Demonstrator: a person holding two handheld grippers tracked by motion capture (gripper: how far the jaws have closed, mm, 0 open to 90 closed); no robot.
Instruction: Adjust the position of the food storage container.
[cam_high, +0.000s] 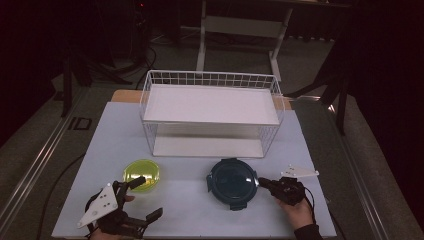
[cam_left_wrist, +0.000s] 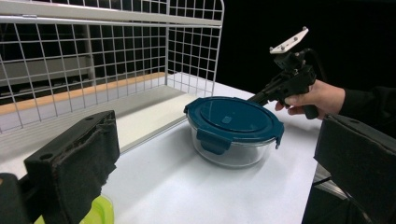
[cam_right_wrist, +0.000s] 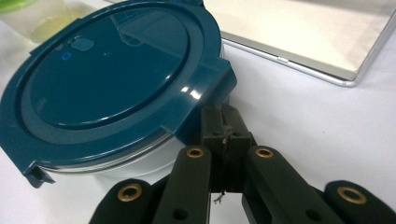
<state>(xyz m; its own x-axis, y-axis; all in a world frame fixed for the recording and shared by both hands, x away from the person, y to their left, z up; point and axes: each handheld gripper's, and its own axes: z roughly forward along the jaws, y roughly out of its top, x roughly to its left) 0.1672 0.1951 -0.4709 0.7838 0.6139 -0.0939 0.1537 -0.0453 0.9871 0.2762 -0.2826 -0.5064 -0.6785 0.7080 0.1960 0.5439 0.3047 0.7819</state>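
At a white table (cam_high: 190, 205), we see a person working a gripper in each hand before a white wire rack (cam_high: 212, 112) that stands at the far side. The rack has an upper shelf and a lower tray, both bare.

In front of the rack, right of centre, sits a round glass bowl (cam_left_wrist: 229, 151) closed by a dark blue lid (cam_high: 233, 180) with clip tabs around its rim. We see the right gripper (cam_high: 263, 182), held in the right hand (cam_high: 299, 210), pointing left with its tip at the lid's right edge. In the right gripper view its two black jaws are pressed flat together, pad against pad, with nothing between them; their tip lies just below one of the lid's tabs (cam_right_wrist: 212, 86), at or very near the bowl's side. Whether it touches we cannot tell.

To the left of the bowl, apart from it, stands a smaller container (cam_high: 142, 174) with a yellow-green lid. The left gripper (cam_high: 146, 197) hovers near the table's front left, its jaws spread wide and empty; the upper jaw reaches over the container's near edge. In the left gripper view the blue-lidded bowl lies between the two parted jaws, farther off.
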